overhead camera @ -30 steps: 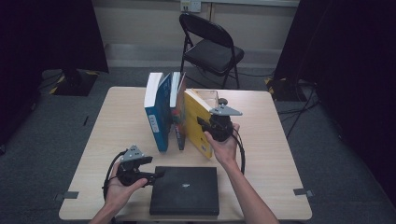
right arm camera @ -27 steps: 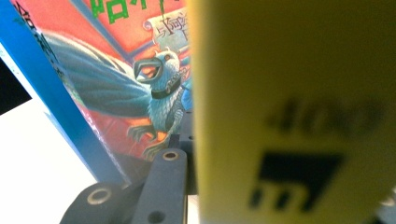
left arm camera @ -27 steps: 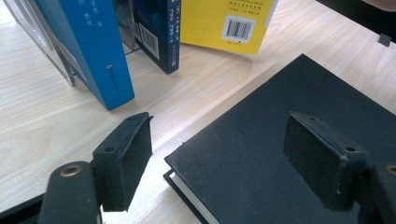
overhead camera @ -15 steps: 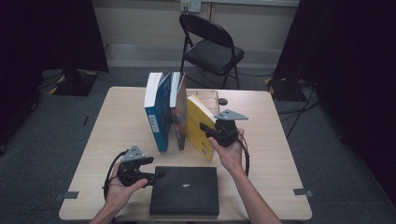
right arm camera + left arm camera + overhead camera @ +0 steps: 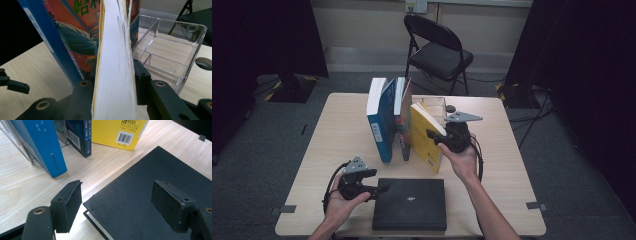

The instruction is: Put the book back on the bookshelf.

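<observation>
A yellow book (image 5: 423,134) stands on edge on the table, tilted away from a blue book (image 5: 379,119) and a red-covered book (image 5: 402,117). My right gripper (image 5: 438,138) is shut on the yellow book's page edge (image 5: 115,50), one jaw on each cover. A black book (image 5: 410,203) lies flat near the front edge. My left gripper (image 5: 374,190) is open at that book's left edge. In the left gripper view its open jaws straddle the black book's corner (image 5: 147,200) without touching it.
A clear plastic holder (image 5: 172,50) stands behind the upright books, also visible from above as the clear holder (image 5: 437,104). A black folding chair (image 5: 439,52) stands beyond the table's far edge. The table (image 5: 337,130) is light wood.
My right gripper has drawn the yellow book to the right and slightly nearer, widening its gap from the red-covered book. The left gripper has stayed put.
</observation>
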Demonstrator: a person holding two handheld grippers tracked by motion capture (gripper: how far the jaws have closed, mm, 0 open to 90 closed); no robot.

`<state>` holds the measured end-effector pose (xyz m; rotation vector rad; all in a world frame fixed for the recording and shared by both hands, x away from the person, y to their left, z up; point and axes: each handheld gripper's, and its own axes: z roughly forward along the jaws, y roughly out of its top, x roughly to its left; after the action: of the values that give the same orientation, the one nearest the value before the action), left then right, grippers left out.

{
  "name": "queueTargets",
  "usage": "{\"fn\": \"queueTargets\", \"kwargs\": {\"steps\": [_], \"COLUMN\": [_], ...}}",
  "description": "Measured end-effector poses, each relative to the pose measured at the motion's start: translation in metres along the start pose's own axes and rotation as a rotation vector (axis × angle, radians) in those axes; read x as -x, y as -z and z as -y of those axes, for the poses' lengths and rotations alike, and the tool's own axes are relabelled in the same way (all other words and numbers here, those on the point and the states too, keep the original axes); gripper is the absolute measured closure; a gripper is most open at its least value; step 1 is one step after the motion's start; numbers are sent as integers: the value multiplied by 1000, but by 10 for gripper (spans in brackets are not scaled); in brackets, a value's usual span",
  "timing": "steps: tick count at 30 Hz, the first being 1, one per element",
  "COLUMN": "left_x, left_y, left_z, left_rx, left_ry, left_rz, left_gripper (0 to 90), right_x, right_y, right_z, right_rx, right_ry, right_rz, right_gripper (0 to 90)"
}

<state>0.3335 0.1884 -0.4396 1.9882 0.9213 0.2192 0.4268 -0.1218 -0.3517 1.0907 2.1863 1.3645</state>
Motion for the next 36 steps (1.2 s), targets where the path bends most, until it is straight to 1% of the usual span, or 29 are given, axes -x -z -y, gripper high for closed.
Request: {"fn": "queueTargets", "kwargs": {"steps": [4, 6, 11, 12, 13, 15, 16, 22, 23, 24, 25, 26, 28, 29, 30, 32, 36], "left_x": [0, 0, 0, -1, -1, -1, -1, -1, -1, -1, -1, -1, -1, -1, -1, -1, 0], "left_y": [1, 1, 0, 0, 0, 0, 0, 0, 0, 0, -1, -1, -1, -1, -1, -2, -2], "left_z": [0, 0, 0, 0, 0, 0, 0, 0, 0, 0, 0, 0, 0, 0, 0, 0, 0], "left_rx": [0, 0, -2, -2, -1, -1, 1, 2, 2, 4, 4, 4, 2, 2, 1, 0, 2], "left_ry": [5, 7, 4, 1, 3, 4, 9, 9, 10, 14, 16, 18, 16, 15, 15, 12, 9], "left_rz": [-3, -3, -3, -4, -3, -4, -4, -3, 0, 3, 3, 4, 3, 5, 5, 5, 8], "left_gripper": [243, 243, 244, 243, 243, 244, 244, 244, 244, 244, 244, 245, 246, 246, 246, 246, 246], "right_x": [-1, -1, 0, 0, 0, 0, 0, -1, -1, -1, -1, 0, 0, 0, -1, -2, -3], "right_y": [3, 4, 3, 3, 3, 3, 2, 2, 2, 1, 1, 1, -1, -1, -3, -4, -8], "right_z": [-7, -8, -14, -17, -17, -19, -20, -27, -29, -32, -33, -36, -42, -44, -48, -53, -62], "right_rx": [-23, -30, -61, -74, -74, -91, -96, -131, -134, -149, -146, -152, -187, -197, -228, -261, -319], "right_ry": [16, 21, 7, 3, 3, 2, 2, 4, 2, -1, -4, -17, -25, -21, -17, -11, 6], "right_rz": [-2, 5, 19, 23, 23, 25, 23, 18, 17, 13, 10, 6, 5, 8, 11, 11, 24], "right_gripper": [689, 693, 700, 707, 707, 709, 708, 702, 697, 692, 692, 693, 697, 700, 701, 705, 709]}}
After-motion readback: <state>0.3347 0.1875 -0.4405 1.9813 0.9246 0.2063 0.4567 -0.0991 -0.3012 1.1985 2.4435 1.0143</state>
